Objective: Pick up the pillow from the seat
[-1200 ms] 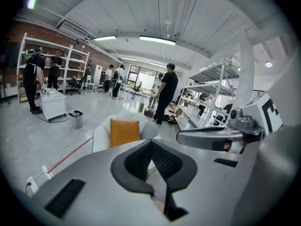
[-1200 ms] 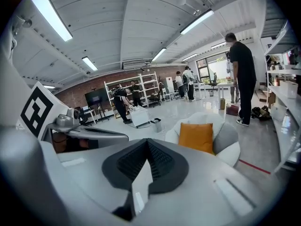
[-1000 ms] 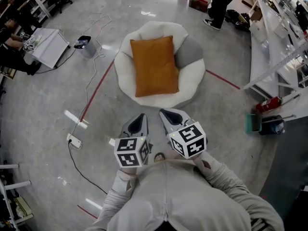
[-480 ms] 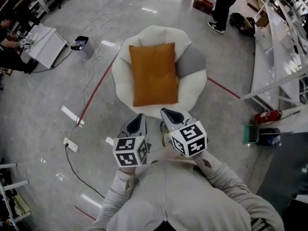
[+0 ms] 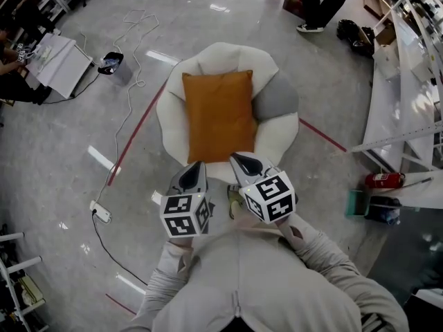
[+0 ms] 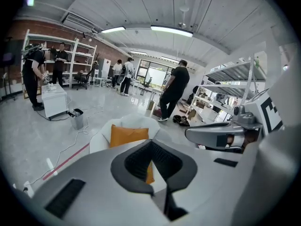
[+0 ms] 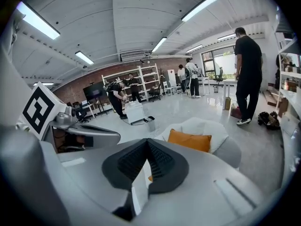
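Note:
An orange pillow (image 5: 220, 115) lies on a round white cushioned seat (image 5: 176, 133) on the floor ahead of me. It also shows as the orange pillow (image 6: 128, 134) in the left gripper view and the orange pillow (image 7: 190, 141) in the right gripper view. My left gripper (image 5: 196, 167) and right gripper (image 5: 240, 160) are held side by side just short of the seat's near rim, both shut and empty, with their tips pointing at the pillow. Neither touches it.
A grey cushion (image 5: 275, 97) sits on the seat's right side. A red floor line (image 5: 137, 131) runs past the seat. A white cable and power strip (image 5: 101, 211) lie left. A bin (image 5: 111, 64) and white box (image 5: 61, 57) stand far left. A person's legs (image 5: 320, 2) stand beyond, shelving (image 5: 408, 81) at right.
The seat and pillow have come closer and lower in the head view as I step toward them. Both grippers stay shut, side by side.

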`<move>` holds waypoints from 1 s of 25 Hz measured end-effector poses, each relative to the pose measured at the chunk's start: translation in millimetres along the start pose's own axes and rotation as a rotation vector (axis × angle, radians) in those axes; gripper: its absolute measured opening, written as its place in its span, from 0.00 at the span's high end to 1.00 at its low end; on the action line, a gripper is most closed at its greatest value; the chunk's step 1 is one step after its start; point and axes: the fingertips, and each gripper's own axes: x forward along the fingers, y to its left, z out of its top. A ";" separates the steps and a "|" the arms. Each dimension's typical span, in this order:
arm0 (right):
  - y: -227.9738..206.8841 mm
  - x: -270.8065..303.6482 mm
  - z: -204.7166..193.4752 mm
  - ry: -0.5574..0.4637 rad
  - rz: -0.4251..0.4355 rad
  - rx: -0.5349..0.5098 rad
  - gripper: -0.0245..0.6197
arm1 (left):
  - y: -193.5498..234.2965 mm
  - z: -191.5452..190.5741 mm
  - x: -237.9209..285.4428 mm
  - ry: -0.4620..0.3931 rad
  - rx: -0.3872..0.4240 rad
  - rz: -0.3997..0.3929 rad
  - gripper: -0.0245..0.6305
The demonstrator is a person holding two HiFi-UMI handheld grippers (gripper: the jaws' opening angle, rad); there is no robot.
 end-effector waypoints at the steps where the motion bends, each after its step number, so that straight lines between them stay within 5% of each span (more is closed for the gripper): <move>1: -8.0 3.8 2.6 0.004 0.000 0.000 0.96 | 0.4 4.8 7.5 0.000 0.000 0.003 0.96; 25: -165.8 68.1 19.7 0.084 -0.027 0.081 0.96 | 9.6 48.7 147.3 0.095 0.007 0.074 0.96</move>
